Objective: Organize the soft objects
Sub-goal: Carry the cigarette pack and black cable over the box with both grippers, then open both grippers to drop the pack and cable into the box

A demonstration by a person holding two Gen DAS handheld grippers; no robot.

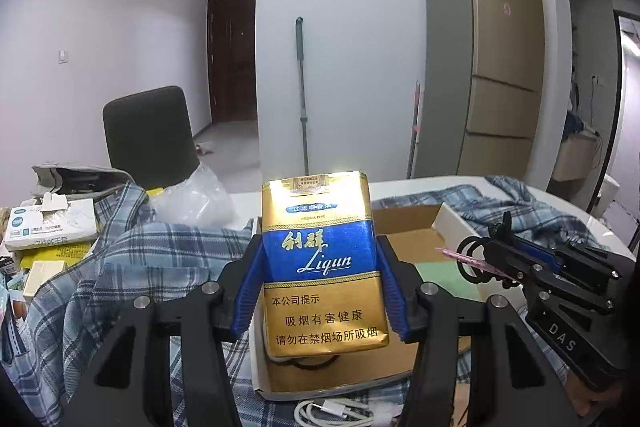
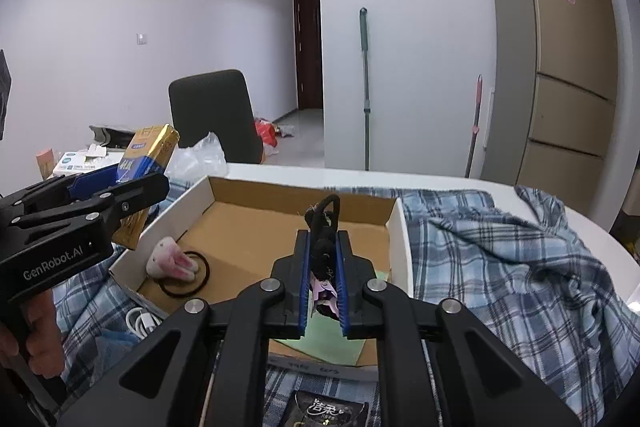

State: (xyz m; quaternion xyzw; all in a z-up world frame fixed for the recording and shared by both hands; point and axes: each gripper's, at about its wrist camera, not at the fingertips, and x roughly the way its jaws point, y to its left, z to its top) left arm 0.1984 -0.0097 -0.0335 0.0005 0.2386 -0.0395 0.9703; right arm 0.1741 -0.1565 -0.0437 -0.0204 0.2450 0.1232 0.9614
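Left wrist view first: my left hand-held gripper [image 1: 320,267] is clamped on a soft Liqun cigarette pack [image 1: 322,267], blue pads pressing its two narrow sides. The pack stands upright, long axis vertical, lifted above the near left part of the open cardboard box [image 1: 404,223]. That box sits on a blue plaid shirt [image 1: 160,251] spread over the white worktop [image 1: 400,183].

On the right wrist view, my right hand-held gripper [image 2: 324,267] is closed narrow on a black hair tie with a pink tag [image 2: 325,247], hanging over the middle of the box. Inside the box already lie a pink-and-white plush piece [image 2: 170,261] and a black elastic ring [image 2: 188,277] in the near left corner, and a pale green card [image 2: 328,343] on the floor.

I judge the pack goes next: the box floor lies straight below it, and the left gripper is nearer that corner. Lowering must miss the plush piece. A white cable [image 2: 140,321] lies outside the box's left wall.
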